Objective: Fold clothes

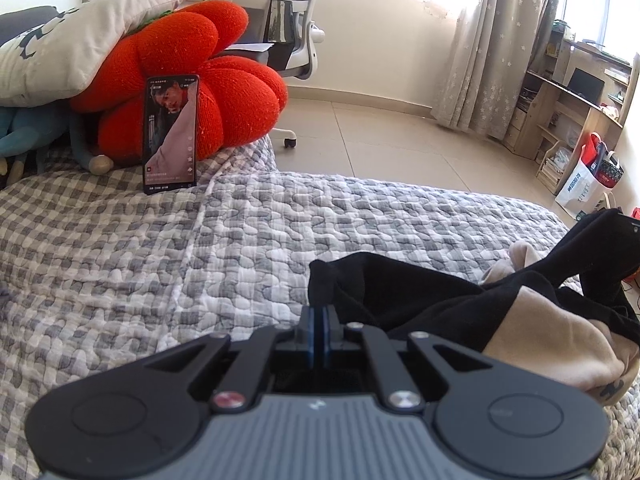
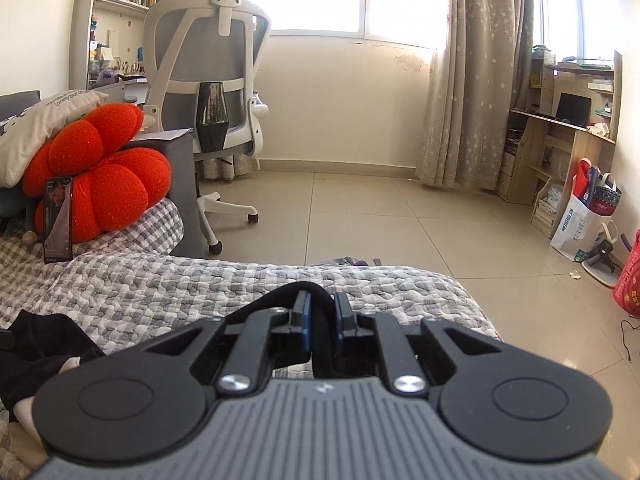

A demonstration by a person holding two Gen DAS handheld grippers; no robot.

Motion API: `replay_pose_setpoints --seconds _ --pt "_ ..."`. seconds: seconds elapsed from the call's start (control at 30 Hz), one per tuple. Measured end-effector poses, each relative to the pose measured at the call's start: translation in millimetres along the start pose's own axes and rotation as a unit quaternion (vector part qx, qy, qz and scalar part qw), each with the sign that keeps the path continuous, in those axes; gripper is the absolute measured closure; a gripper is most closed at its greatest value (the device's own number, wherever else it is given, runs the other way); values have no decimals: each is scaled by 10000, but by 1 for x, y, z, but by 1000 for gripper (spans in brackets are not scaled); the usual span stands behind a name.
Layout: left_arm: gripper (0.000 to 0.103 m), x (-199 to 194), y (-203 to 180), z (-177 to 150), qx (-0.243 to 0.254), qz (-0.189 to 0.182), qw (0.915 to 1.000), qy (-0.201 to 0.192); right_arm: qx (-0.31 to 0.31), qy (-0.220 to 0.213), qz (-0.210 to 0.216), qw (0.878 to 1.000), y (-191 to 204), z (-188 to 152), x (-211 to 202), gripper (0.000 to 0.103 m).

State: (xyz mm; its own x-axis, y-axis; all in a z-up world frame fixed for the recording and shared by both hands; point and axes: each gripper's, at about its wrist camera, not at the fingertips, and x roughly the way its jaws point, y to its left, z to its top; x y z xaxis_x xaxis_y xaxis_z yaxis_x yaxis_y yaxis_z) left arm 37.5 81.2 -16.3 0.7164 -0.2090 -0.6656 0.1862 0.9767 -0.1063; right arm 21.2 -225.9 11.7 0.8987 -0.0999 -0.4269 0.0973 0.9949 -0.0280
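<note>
Soft, limp and light, the black garment (image 1: 400, 292) sags between the left gripper (image 1: 320, 312), pressed together on one edge, and the right gripper (image 2: 322, 312), pinching another, so hems and corners suit holding best.

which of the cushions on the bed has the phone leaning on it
The red pumpkin-shaped plush cushion: the black phone stands upright against its front. The white printed pillow lies on top of that cushion, clear of the phone.
</note>
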Motion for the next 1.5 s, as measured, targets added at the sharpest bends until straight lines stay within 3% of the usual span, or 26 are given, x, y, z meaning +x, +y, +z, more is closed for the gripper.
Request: replay_pose_setpoints --seconds 0.43,0.93,1.07,1.2,1.37,1.43,1.5 --pt "99 1 -2 -2 76 147 9998 148 276 81 -574 9979 -27 -5 1 90" --pt "99 13 1 -3 120 207 9987 445 764 848 -1612 9803 -84 -34 16 91" --pt "99 17 4 -4 59 58 9979 636 711 1205 -1793 9738 -90 -44 24 93" --pt "98 18 8 -2 -25 -147 9980 613 847 1424 -1541 9741 -93 -48 24 92" --pt "80 15 5 13 162 -350 9986 362 747 1391 -1141 9808 -80 -40 19 79" --pt "73 17 1 19 294 -433 9982 297 677 1346 -978 9837 -74 -35 17 59" --pt "71 19 -9 24 530 -510 9969 267 565 1311 -754 9869 -66 -32 14 58"
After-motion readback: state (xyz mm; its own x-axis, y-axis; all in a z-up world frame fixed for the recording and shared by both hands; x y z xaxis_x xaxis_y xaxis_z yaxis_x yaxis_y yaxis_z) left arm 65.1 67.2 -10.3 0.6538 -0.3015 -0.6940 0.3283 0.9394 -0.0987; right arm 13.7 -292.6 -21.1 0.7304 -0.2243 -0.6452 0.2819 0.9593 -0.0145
